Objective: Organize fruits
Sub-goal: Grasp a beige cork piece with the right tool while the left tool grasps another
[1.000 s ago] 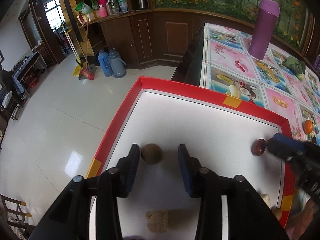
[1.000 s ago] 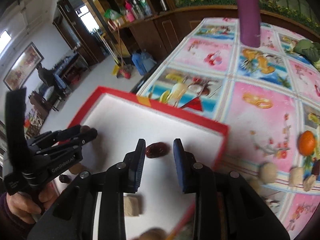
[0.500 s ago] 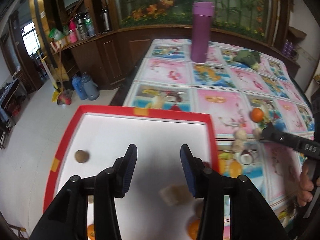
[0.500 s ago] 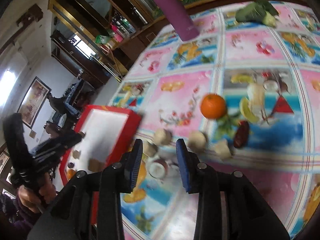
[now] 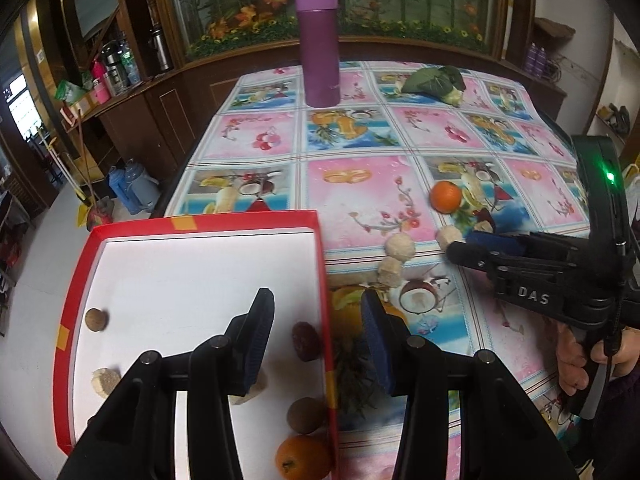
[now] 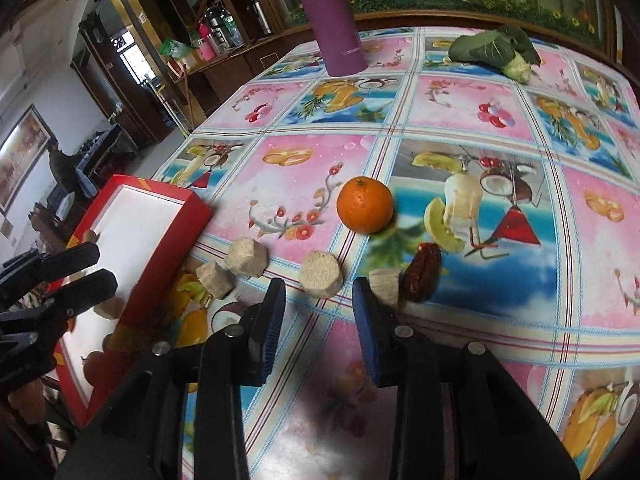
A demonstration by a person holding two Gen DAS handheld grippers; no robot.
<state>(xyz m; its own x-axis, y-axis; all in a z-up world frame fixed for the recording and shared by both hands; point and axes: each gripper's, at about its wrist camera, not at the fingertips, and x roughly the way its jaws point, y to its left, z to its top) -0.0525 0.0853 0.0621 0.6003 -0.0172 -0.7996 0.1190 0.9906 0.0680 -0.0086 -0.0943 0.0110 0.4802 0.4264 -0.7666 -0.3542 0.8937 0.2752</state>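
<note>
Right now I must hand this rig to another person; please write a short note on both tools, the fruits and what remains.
Left tool: open, empty, over the red tray's right edge.
Right tool: open, empty, over the tablecloth, facing the loose pieces.
Done: in the tray lie an orange, a dark date, two brown round fruits and some beige chunks.
Left: on the tablecloth, an orange, a dark date and four beige chunks. The nearest chunk looks like the next pick.
</note>
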